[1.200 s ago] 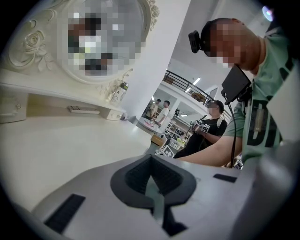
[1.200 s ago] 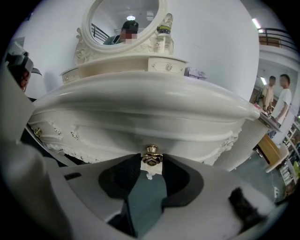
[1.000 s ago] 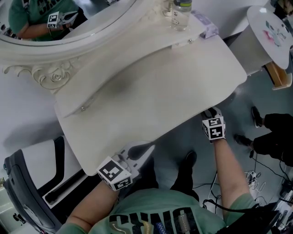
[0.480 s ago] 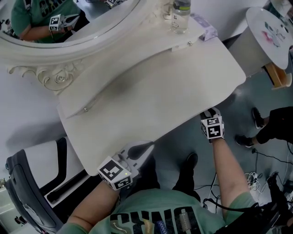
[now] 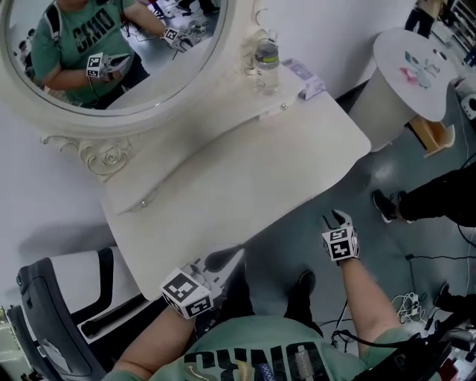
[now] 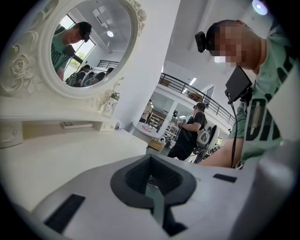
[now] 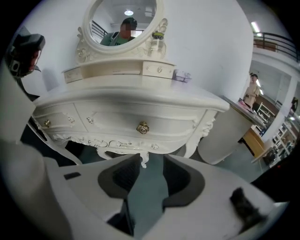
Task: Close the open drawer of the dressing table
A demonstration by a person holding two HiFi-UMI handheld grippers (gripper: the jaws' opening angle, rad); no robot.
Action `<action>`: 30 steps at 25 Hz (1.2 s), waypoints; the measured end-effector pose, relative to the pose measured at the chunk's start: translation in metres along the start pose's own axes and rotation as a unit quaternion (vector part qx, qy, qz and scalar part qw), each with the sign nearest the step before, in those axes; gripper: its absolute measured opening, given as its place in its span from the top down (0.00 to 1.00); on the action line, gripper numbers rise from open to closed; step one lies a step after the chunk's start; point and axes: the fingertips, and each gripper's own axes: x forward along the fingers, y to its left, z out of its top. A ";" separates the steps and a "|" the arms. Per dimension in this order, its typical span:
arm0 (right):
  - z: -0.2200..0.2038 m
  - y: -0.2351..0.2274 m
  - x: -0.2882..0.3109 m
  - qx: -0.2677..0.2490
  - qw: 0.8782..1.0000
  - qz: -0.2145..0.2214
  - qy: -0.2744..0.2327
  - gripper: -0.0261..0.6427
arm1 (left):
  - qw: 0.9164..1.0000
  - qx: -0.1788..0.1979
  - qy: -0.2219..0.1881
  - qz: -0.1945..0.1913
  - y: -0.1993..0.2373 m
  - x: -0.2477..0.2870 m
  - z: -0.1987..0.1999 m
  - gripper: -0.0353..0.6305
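Glossy cream carved dressing table (image 7: 140, 101), round brass knob (image 7: 142, 127), L gripper (image 6: 152, 183) jaws together, R gripper (image 7: 151, 168) jaws just opening, empty

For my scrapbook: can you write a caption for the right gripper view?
Empty right tool, jaws just opening, faces the dressing table with its drawer shut under the mirror.

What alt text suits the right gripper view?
A white dressing table seen from the front, its centre drawer looking flush. In the foreground, the jaws of the right tool have just been opening, with only floor between them.
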 end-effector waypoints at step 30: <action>0.036 -0.174 -0.329 0.031 0.963 0.100 -0.247 0.87 | 0.984 0.104 -0.138 0.040 -0.220 0.075 0.153 0.94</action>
